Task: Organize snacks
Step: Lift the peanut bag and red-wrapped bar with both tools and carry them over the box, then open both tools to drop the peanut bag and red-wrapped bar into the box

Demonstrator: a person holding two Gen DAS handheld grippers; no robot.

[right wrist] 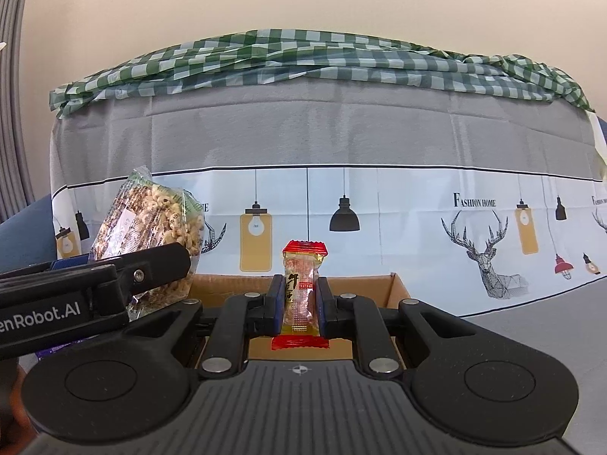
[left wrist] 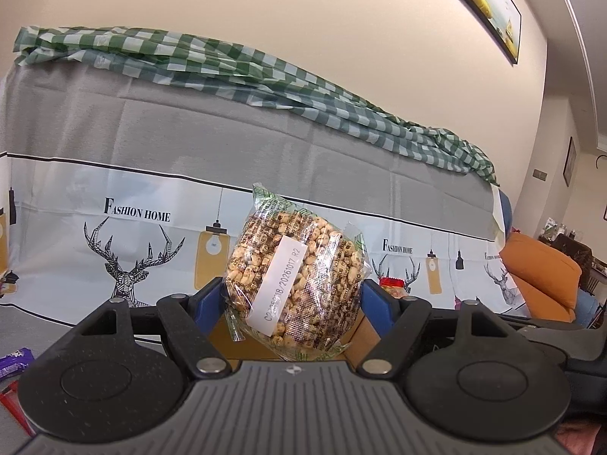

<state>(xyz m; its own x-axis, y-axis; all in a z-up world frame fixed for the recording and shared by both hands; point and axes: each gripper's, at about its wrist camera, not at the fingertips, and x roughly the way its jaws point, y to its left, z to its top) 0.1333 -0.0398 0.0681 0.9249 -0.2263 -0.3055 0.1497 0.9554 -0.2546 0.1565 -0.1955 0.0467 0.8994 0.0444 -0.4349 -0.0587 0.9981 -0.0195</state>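
Note:
My left gripper (left wrist: 294, 295) is shut on a clear bag of puffed cereal rings (left wrist: 296, 276) with a white date label, held upright between the blue pads. The same bag (right wrist: 151, 227) shows at the left of the right wrist view, with the left gripper's black arm across it. My right gripper (right wrist: 299, 297) is shut on a small candy bar (right wrist: 301, 284) in a red-and-gold wrapper, standing upright. Both snacks hang above an open cardboard box (right wrist: 398, 288), whose brown edge (left wrist: 364, 331) shows under the cereal bag.
A sofa draped in a grey-and-white cloth with deer and lamp prints (right wrist: 379, 159) fills the background, with a green checked cloth (right wrist: 322, 60) along its top. Purple (left wrist: 15, 360) and red wrappers lie at the lower left. An orange cushion (left wrist: 542, 280) sits at the right.

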